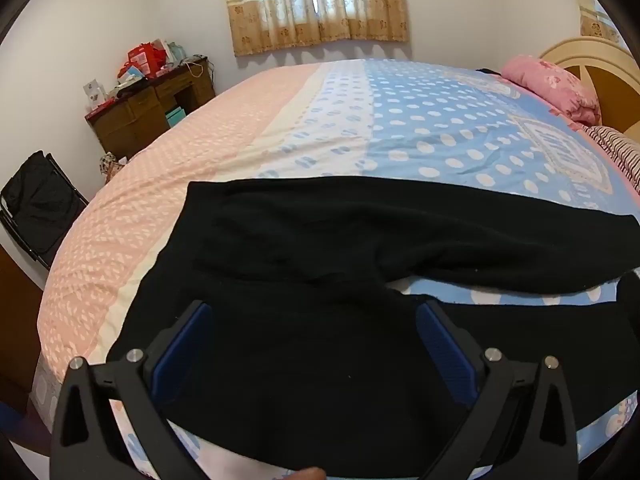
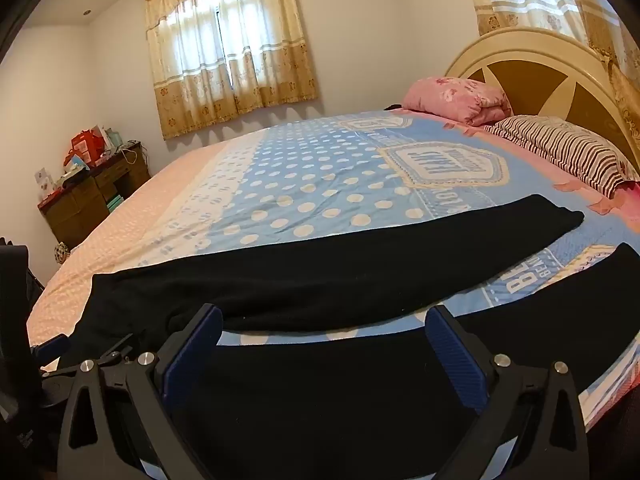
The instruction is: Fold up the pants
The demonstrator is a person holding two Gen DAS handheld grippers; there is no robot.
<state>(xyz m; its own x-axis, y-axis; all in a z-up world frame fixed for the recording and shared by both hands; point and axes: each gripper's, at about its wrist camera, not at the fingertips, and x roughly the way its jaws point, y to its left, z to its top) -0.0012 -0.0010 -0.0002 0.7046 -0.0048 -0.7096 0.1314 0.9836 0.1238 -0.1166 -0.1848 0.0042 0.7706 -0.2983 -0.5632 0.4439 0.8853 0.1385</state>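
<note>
Black pants (image 1: 340,240) lie spread flat along the bed's (image 1: 400,128) near edge — left gripper (image 1: 316,316) and right gripper (image 2: 324,320) tilt down over them, fingers wide apart, holding nothing.

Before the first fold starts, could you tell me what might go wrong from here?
1. The black pants lie with their legs spread apart, so one leg may trail or bunch when folded.
2. The near leg sits close to the bed's edge and might slide off.
3. The open left gripper and right gripper could pinch the bedsheet too.
</note>
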